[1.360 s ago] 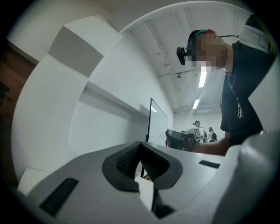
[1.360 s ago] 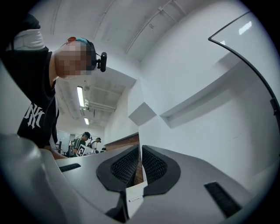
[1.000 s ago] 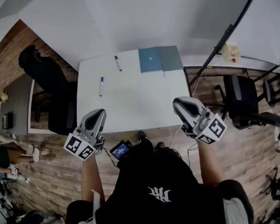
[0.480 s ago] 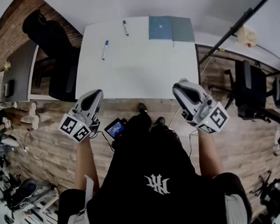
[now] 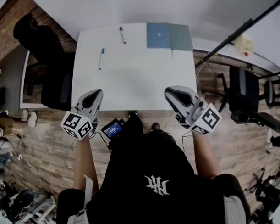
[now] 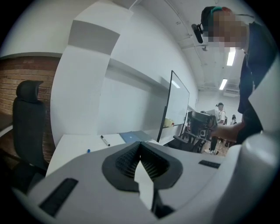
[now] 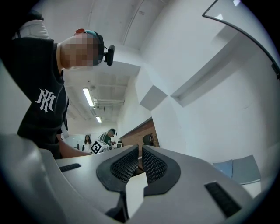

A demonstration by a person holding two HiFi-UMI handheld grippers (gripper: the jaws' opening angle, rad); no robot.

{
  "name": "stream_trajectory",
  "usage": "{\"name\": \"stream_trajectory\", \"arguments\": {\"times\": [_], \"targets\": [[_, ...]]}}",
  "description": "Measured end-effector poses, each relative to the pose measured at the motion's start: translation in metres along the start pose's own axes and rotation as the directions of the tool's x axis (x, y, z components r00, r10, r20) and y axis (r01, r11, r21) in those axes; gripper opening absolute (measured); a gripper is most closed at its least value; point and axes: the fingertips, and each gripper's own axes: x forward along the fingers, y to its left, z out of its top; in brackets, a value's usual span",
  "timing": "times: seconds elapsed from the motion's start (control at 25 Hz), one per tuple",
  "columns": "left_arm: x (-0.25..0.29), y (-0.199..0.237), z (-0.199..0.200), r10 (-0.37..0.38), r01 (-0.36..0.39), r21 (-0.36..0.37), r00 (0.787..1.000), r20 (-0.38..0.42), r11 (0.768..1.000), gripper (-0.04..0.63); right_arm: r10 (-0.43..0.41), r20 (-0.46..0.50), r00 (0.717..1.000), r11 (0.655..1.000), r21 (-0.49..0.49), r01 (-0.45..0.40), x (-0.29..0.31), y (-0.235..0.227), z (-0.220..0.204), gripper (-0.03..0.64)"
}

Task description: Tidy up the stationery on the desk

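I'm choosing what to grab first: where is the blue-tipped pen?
In the head view, the blue-tipped pen lies on the left half of the desk; the black marker is its nearest neighbour, toward the far edge.

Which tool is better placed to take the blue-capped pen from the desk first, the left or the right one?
Left, probably. The left tool is by the near left corner of the desk, on the same side as the blue-capped pen. The right tool would have to cross the desk.
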Motion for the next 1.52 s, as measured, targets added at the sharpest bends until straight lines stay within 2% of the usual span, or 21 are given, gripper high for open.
{"name": "stream_trajectory", "arguments": {"times": [0.2,0.36,0.48,0.6,0.72,0.76,1.0,1.16,1.4,1.52], "targets": [[0.021,0.061,-0.005,0.044,-0.047,-0.051,0.998,-0.055,0.998,0.003,-0.026,-0.084,0.996,1.000,-0.005,0.025,0.060,-0.029,-0.014,0.051],[0.043,0.108,-0.014,0.067,-0.076,-0.079,0.991,-0.112,0.994,0.005,-0.054,-0.163,0.985,0.998,-0.016,0.053,0.109,-0.055,-0.028,0.051],[0.059,0.140,-0.026,0.078,-0.097,-0.126,0.986,-0.148,0.987,0.005,-0.076,-0.209,0.975,0.997,-0.022,0.073,0.136,-0.073,-0.039,0.051],[0.075,0.165,-0.038,0.067,-0.098,-0.167,0.981,-0.180,0.981,0.005,-0.104,-0.249,0.963,0.995,-0.016,0.103,0.159,-0.091,-0.051,0.051],[0.094,0.184,-0.047,0.071,-0.111,-0.174,0.972,-0.224,0.978,0.009,-0.121,-0.276,0.953,0.993,-0.023,0.119,0.173,-0.103,-0.060,0.051],[0.101,0.189,-0.051,0.075,-0.120,-0.176,0.967,-0.245,0.977,0.032,-0.121,-0.283,0.951,0.993,-0.020,0.120,0.175,-0.105,-0.062,0.051],[0.146,0.213,-0.097,0.077,-0.170,-0.205,0.916,-0.395,0.964,0.098,-0.116,-0.324,0.939,0.991,0.026,0.132,0.165,-0.127,-0.084,0.051],[0.176,0.219,-0.119,0.092,-0.206,-0.197,0.878,-0.469,0.959,0.132,-0.112,-0.338,0.934,0.989,0.053,0.138,0.151,-0.152,-0.096,0.051],[0.185,0.240,-0.150,0.141,-0.274,-0.155,0.811,-0.567,0.949,0.140,-0.091,-0.350,0.932,0.988,0.083,0.128,0.157,-0.168,-0.104,0.051],[0.181,0.250,-0.157,0.159,-0.304,-0.157,0.793,-0.588,0.940,0.140,-0.068,-0.359,0.931,0.990,0.089,0.107,0.164,-0.171,-0.108,0.051]]}}
